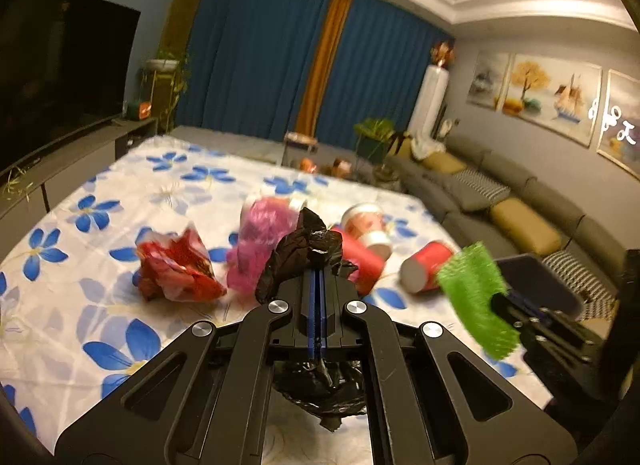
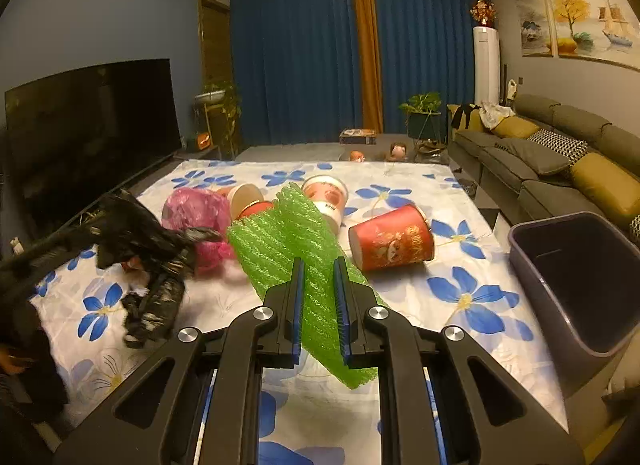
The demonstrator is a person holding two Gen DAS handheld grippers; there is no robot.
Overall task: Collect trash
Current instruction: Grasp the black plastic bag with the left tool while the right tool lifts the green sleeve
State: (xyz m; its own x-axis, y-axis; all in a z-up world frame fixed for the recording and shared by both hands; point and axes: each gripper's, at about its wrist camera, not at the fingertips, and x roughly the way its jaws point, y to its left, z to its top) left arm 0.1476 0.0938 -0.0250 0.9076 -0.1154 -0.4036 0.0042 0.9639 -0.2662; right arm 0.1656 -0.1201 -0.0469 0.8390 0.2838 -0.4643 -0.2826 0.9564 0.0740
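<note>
My left gripper (image 1: 319, 265) is shut on a crumpled black plastic bag (image 1: 304, 253), which sticks out past the tips and hangs below the jaws; the same black bag (image 2: 144, 257) shows at the left of the right wrist view. My right gripper (image 2: 319, 265) is shut on a green foam net sleeve (image 2: 292, 233), seen as a green strip (image 1: 476, 297) in the left wrist view. On the flowered cloth (image 1: 120, 185) lie a red wrapper (image 1: 180, 265), a pink bag (image 1: 260, 241) and red paper cups (image 2: 392, 237), tipped over.
A dark grey bin (image 2: 580, 277) stands at the table's right edge, open-topped. A white-and-red cup (image 2: 328, 197) and another cup (image 2: 244, 199) lie further back. A television (image 2: 92, 129) is at the left, a sofa (image 2: 560, 161) at the right.
</note>
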